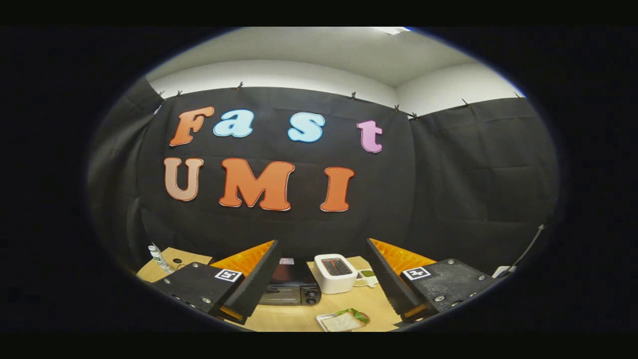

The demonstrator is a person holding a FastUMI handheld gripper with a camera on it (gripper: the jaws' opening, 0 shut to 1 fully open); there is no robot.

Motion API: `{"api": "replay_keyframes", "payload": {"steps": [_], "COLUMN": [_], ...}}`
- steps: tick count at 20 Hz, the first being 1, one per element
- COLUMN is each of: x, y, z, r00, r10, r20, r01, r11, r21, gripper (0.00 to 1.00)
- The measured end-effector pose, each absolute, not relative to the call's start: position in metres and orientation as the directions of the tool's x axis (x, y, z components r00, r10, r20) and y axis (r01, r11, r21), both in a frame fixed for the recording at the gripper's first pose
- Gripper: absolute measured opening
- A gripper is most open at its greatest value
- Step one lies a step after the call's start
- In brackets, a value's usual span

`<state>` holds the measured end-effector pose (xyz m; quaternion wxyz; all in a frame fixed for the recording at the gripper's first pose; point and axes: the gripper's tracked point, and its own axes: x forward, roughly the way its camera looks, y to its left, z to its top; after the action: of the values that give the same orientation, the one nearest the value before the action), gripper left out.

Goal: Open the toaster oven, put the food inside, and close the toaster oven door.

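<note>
Gripper view | your gripper (321, 284) hangs spread wide above tan wooden table (294, 316) | black toaster oven (290, 284) between your fingers | white pop-up toaster (335, 272) beside it | food tray (343, 320) nearer | white walls above

The left finger of the tool (319, 294) covers the left part of the toaster oven (294, 285), so whether its door is shut cannot be told. The tray (341, 322) with a sandwich (349, 318) is cut off at its near side. A bottle (160, 259) at the worktop's (289, 316) far left corner is too small to identify, as are the small items (367, 277) just right of the white toaster (335, 272).
</note>
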<state>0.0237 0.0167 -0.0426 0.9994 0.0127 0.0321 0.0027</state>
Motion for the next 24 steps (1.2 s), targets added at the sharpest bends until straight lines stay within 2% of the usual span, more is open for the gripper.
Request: {"api": "replay_keyframes", "payload": {"steps": [4,10,13,21,24], "x": [0.056,0.088,0.097,0.088,0.09], "y": [0.059,0.153,0.178,0.191,0.19], "z": [-0.085,-0.179,-0.223,-0.282,-0.284], "r00": [0.992,0.946,0.911,0.841,0.829], "r10": [0.063,0.191,0.215,0.22,0.224], "r20": [-0.106,-0.262,-0.351,-0.495,-0.512], "r01": [-0.058,-0.198,-0.24,-0.263,-0.239], "r11": [0.997,0.98,0.97,0.965,0.97], "r21": [0.047,-0.002,-0.03,-0.018,0.038], "gripper": [1.0,1.0,1.0,1.0,1.0]}}
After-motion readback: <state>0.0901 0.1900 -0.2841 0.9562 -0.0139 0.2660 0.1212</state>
